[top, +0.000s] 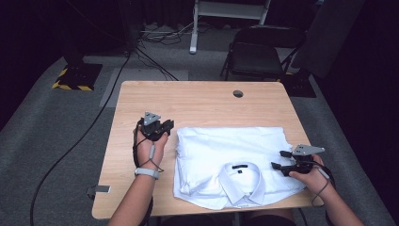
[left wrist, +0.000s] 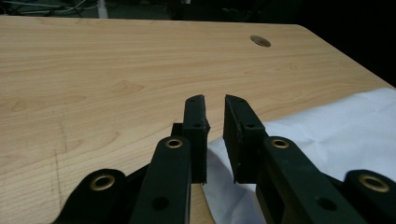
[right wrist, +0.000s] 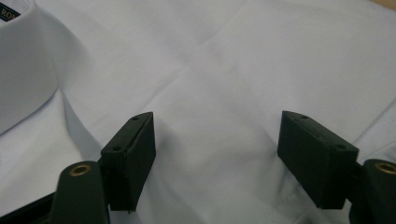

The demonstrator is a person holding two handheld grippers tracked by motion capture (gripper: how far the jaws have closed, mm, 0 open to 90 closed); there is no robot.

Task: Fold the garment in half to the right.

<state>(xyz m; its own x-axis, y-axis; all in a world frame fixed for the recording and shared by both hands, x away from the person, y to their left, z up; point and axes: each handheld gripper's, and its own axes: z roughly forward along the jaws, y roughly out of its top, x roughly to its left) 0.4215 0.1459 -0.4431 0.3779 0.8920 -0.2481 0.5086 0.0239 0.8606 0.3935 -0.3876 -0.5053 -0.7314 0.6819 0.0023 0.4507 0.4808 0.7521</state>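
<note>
A folded white shirt (top: 226,146) lies on the wooden table (top: 197,99), its collar (top: 241,176) toward the near edge. My left gripper (top: 168,125) hovers just off the shirt's far left corner. In the left gripper view its jaws (left wrist: 215,100) stand a narrow gap apart with nothing between them, and the shirt's edge (left wrist: 327,130) lies below and to the right. My right gripper (top: 277,159) sits over the shirt's right side. Its jaws (right wrist: 217,126) are wide open above smooth fabric (right wrist: 210,56), with the collar (right wrist: 23,70) at the upper left.
A round cable hole (top: 238,93) marks the table's far side, seen too in the left gripper view (left wrist: 260,41). Bare wood (left wrist: 93,70) stretches left of the shirt. A black chair (top: 256,56) and floor cables (top: 150,61) lie beyond the table. A small metal clip (top: 99,189) sticks out at the near left edge.
</note>
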